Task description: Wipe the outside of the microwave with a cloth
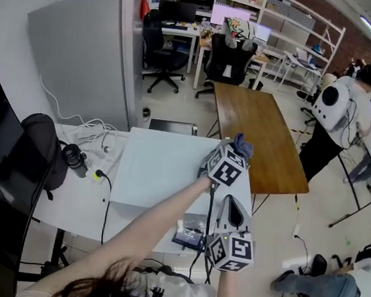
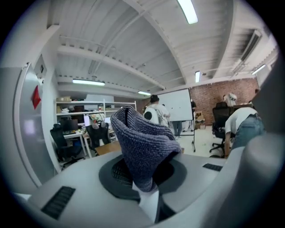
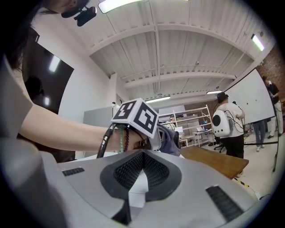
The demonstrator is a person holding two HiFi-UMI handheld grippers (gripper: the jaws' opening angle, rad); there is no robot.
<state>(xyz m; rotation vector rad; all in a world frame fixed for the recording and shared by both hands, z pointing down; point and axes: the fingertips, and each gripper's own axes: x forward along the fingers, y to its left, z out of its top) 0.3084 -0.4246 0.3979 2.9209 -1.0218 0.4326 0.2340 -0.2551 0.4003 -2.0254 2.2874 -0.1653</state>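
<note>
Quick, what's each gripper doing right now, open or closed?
Left gripper: closed on the cloth.
Right gripper: closed, holding nothing.

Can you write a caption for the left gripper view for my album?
The left tongs pinch a bluish knitted cloth that sticks up between them.

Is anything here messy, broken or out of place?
Nothing looks spilled or broken. The cloth is bunched in the left gripper by the microwave's corner. The only untidy spot is the loose white cables on the table beside it.
</note>
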